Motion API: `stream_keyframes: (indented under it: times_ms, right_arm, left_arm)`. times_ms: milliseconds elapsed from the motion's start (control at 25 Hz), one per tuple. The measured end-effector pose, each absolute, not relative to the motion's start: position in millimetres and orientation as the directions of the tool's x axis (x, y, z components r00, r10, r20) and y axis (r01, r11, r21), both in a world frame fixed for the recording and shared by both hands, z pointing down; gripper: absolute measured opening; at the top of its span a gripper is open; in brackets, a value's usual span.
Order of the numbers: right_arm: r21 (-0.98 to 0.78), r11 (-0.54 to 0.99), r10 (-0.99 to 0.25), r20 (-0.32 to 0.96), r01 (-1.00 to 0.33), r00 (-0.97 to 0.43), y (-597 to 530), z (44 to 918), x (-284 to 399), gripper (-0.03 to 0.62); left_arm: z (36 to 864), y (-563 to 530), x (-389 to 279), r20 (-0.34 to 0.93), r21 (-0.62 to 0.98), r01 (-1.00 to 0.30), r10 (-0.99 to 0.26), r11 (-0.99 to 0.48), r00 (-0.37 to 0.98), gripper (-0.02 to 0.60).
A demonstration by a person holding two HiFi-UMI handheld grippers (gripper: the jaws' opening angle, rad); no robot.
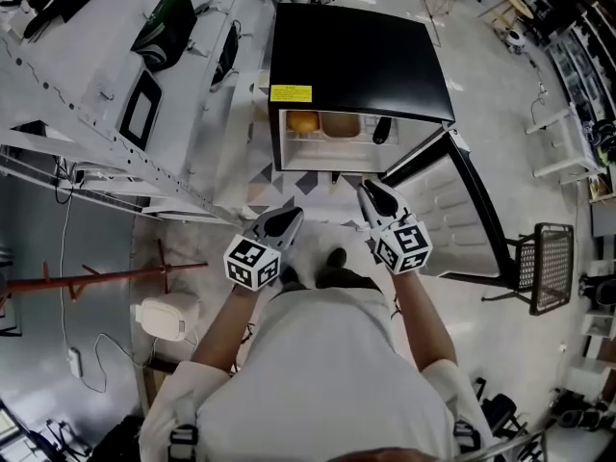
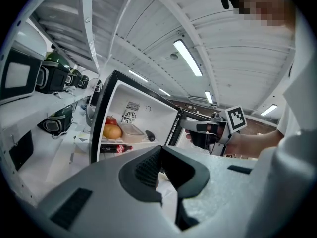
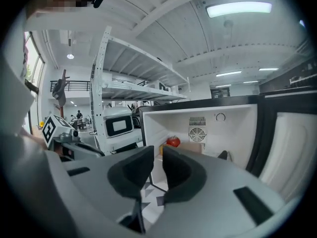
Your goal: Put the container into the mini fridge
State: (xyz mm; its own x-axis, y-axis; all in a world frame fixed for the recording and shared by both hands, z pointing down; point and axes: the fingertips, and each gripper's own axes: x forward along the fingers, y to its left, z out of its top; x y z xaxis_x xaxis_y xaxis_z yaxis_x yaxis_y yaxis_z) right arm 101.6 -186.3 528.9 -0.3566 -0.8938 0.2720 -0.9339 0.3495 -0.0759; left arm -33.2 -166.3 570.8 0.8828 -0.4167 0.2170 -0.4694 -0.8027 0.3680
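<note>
The black mini fridge (image 1: 358, 58) stands on the pale floor (image 1: 510, 114). Its door (image 1: 450, 208) is swung wide open at its right side, the white inner lining showing. A person in a white shirt (image 1: 327, 373) stands facing the open front and holds both grippers out toward it, side by side and apart from each other. A white rack (image 1: 106, 133) runs along the fridge's left side.

The left gripper (image 2: 161, 152) has its jaws closed, tip against tip, with nothing between them. The right gripper (image 3: 158, 156) has its jaws nearly together, with only a thin gap left, and that gap is empty. Neither gripper touches the fridge.

The container (image 1: 340, 124), a clear shallow tub, is already inside the fridge. It sits at the middle of the upper shelf (image 1: 318, 143), near its front edge. An orange fruit (image 1: 302, 121) lies just beside it at the shelf's left end, with a red fruit (image 2: 111, 120) behind that. A small dark thing (image 1: 382, 130) lies toward the shelf's right end; I cannot tell what it is. Below the shelf a cola bottle (image 2: 116, 148) lies on its side.
</note>
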Motion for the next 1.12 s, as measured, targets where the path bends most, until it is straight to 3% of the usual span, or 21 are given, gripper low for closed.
stream_keyframes:
  times_ms: [360, 1120]
  right_arm:
    - [-0.102, 0.357, -0.892, 0.257, -0.929, -0.371, -162, 530, 117, 0.008]
    - [-0.059, 0.468, -0.875, 0.108, -0.882, -0.471, -135, 462, 177, 0.006]
  left_arm:
    - [564, -157, -13, 0.217, 0.353, -0.480, -0.429, -0.803, 0.877, 0.005]
    - [513, -150, 19, 0.162, 0.286, -0.593, -0.572, -0.753, 0.804, 0.005]
